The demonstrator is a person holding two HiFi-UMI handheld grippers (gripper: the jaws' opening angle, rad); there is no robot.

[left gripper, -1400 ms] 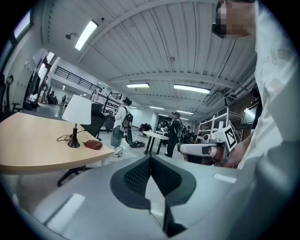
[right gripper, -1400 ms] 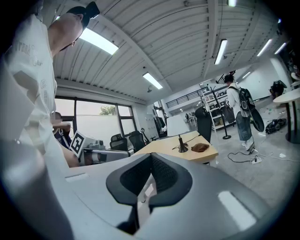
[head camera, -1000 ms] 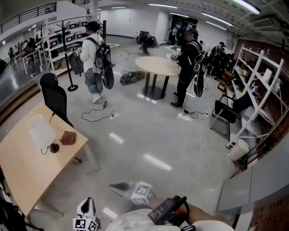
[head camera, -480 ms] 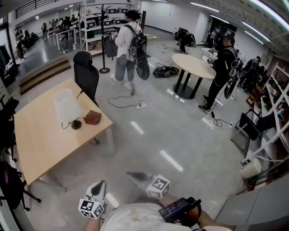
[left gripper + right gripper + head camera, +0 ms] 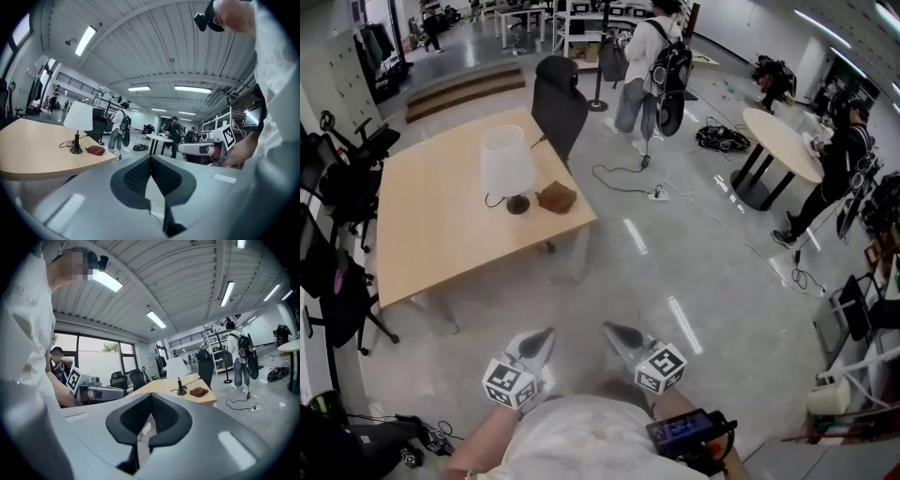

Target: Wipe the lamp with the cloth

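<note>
Wiping not started: my left gripper [image 5: 539, 339] and right gripper [image 5: 617, 333], jaws together and empty, are well off the tabletop [image 5: 431, 244]; brown cloth [image 5: 556, 198] lies beside the lamp [image 5: 508, 169] near its right edge.

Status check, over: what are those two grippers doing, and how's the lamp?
Left gripper, right gripper shut, empty. Lamp upright on table, cloth beside it, untouched. Only floor between.

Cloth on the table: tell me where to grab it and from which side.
Pinch the cloth at its bunched, raised middle, from above on the side away from the lamp. It lies crumpled beside the lamp base, so that side looks clear.
</note>
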